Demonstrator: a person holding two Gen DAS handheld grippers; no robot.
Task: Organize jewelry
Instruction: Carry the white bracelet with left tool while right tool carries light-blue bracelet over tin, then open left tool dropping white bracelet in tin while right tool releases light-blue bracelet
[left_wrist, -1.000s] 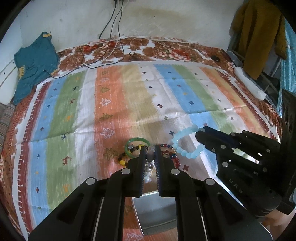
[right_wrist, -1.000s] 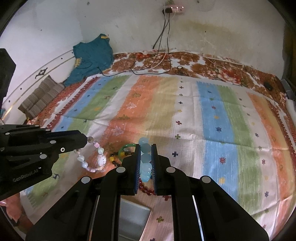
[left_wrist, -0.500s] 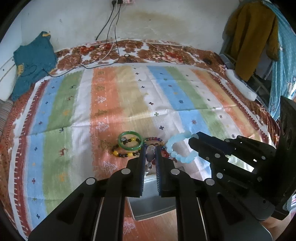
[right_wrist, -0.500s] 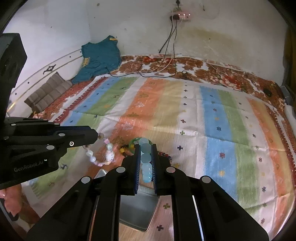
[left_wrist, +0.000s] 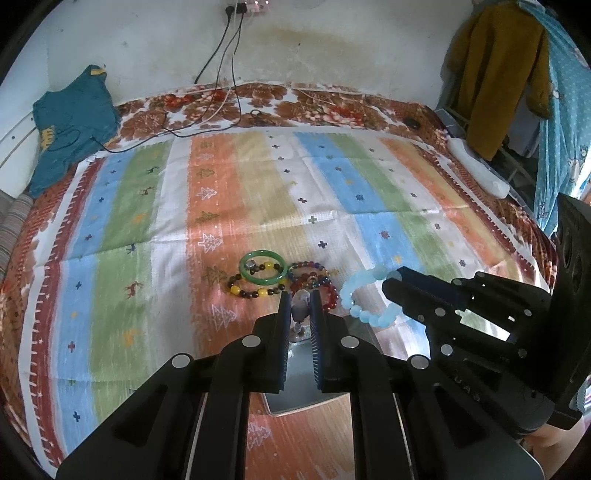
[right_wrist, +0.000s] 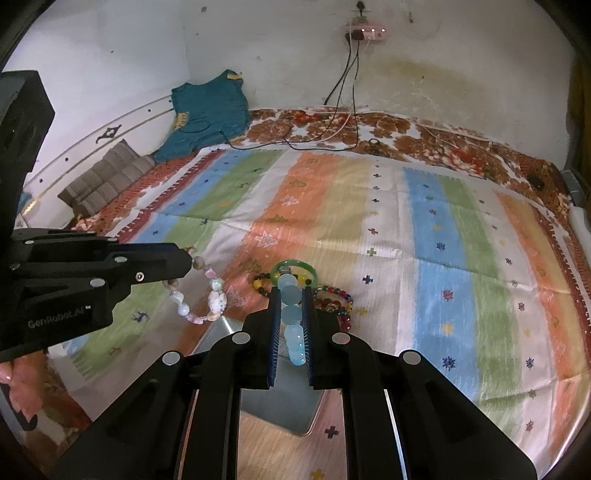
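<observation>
My left gripper (left_wrist: 299, 295) is shut on a pastel bead bracelet (right_wrist: 201, 295), which hangs from its tips in the right wrist view. My right gripper (right_wrist: 290, 291) is shut on a light blue bead bracelet (left_wrist: 364, 295), held above the cloth. Both are lifted over a grey box (left_wrist: 295, 376) with a wooden edge, also in the right wrist view (right_wrist: 280, 402). On the striped cloth (left_wrist: 258, 184) lie a green bangle (left_wrist: 263, 267), a yellow and dark bead bracelet (left_wrist: 251, 291) and a red and multicolour bead bracelet (left_wrist: 314, 280).
A teal garment (left_wrist: 70, 122) lies at the far left corner. Cables (left_wrist: 221, 92) run from a wall socket onto the bed. A mustard coat (left_wrist: 495, 74) hangs at the right. A white power strip (left_wrist: 476, 166) lies on the right edge.
Both grippers have lifted and drawn back with their bracelets. The grey box has come into view below them. The bracelets on the cloth have not moved.
</observation>
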